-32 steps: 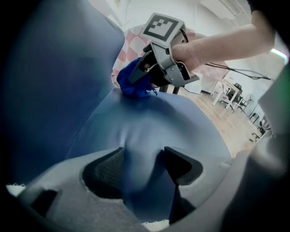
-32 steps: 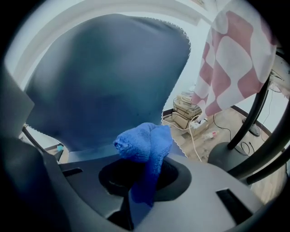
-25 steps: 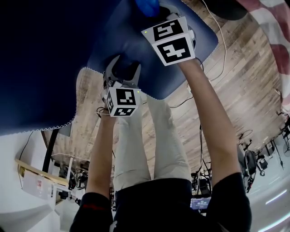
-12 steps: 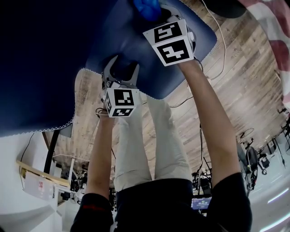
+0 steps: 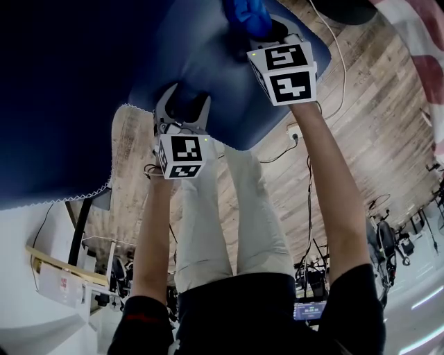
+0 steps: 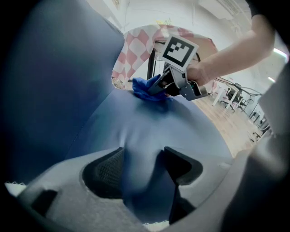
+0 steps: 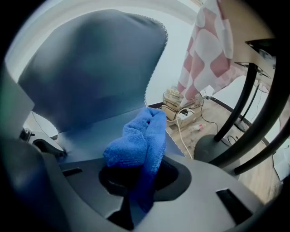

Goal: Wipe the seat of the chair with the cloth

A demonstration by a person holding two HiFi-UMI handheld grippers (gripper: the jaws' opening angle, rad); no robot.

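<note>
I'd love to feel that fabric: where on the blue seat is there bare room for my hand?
The seat is bare between the two grippers. The near edge is crowded, where the left gripper pinches it; so is the far end, where the right gripper holds the cloth.

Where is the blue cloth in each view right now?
Head view: cloth at top centre, in the right gripper.
Left gripper view: upper middle, at the far end of the seat.
Right gripper view: centre, between the jaws.
Shared landmark: the dark blue seat beneath the cloth.
</note>
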